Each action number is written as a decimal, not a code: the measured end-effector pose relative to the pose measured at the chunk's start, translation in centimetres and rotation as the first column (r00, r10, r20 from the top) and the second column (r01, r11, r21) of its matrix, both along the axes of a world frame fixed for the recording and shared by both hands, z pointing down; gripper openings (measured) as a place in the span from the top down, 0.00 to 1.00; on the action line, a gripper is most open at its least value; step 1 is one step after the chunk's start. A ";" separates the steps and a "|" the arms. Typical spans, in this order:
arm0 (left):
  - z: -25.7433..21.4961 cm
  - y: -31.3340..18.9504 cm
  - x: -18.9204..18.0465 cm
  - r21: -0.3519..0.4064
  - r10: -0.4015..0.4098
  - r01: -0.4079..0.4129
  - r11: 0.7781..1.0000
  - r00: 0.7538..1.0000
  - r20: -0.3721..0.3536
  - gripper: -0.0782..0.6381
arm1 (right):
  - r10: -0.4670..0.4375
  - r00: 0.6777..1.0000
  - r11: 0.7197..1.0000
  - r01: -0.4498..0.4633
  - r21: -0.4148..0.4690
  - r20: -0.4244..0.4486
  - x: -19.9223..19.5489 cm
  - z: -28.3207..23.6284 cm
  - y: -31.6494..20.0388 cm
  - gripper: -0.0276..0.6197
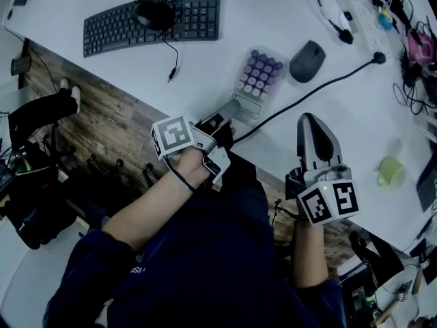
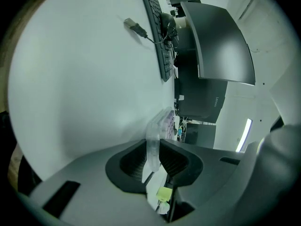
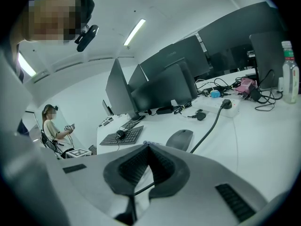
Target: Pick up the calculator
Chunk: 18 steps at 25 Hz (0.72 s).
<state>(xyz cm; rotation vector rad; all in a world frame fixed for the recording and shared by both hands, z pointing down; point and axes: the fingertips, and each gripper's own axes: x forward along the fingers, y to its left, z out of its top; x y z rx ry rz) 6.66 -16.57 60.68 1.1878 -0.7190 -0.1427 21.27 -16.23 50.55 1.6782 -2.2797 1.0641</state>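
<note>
The calculator (image 1: pixel 261 72), with purple buttons in a clear casing, lies on the white desk (image 1: pixel 205 67) near its front edge. My left gripper (image 1: pixel 235 106) reaches to the calculator's near end. In the left gripper view the left gripper (image 2: pixel 153 144) is shut on the thin clear edge of the calculator (image 2: pixel 163 122), which runs away from the jaws. My right gripper (image 1: pixel 314 123) hovers over the desk to the right of the calculator, apart from it. In the right gripper view the right gripper (image 3: pixel 148 148) has its pads together with nothing between them.
A black keyboard (image 1: pixel 153 22) with a black mouse (image 1: pixel 156 14) on it lies at the back left. A grey mouse (image 1: pixel 307 60) sits right of the calculator. A black cable (image 1: pixel 321 87) crosses the desk between both grippers. A pale green object (image 1: pixel 391 171) lies at the right.
</note>
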 end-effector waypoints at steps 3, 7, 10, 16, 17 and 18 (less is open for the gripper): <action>-0.4 0.0 -0.1 0.010 0.002 -0.002 1.000 1.000 -0.005 0.75 | 0.000 1.000 1.000 0.000 0.007 -0.003 -0.1 -0.2 -0.1 0.95; -1.6 -0.4 0.1 0.044 0.010 -0.009 0.999 1.000 -0.027 0.75 | 0.004 1.000 1.000 -0.004 0.017 -0.006 -0.3 -0.8 -0.1 0.95; -2.6 -0.9 0.2 0.064 0.009 -0.006 0.998 0.999 -0.042 0.75 | 0.010 1.000 0.999 -0.010 0.031 -0.006 -0.5 -1.5 -0.2 0.95; -4.5 -1.6 0.4 0.106 0.024 -0.019 0.994 0.999 -0.047 0.75 | 0.022 1.000 0.998 -0.021 0.063 -0.014 -0.4 -3.1 -0.2 0.95; -4.9 -1.8 0.5 0.113 0.026 -0.020 0.993 0.998 -0.050 0.75 | 0.025 1.000 0.997 -0.024 0.068 -0.016 -0.4 -3.3 -0.2 0.95; -5.3 -1.9 0.5 0.120 0.029 -0.022 0.992 0.998 -0.052 0.75 | 0.028 0.999 0.997 -0.026 0.074 -0.018 -0.4 -3.6 -0.2 0.95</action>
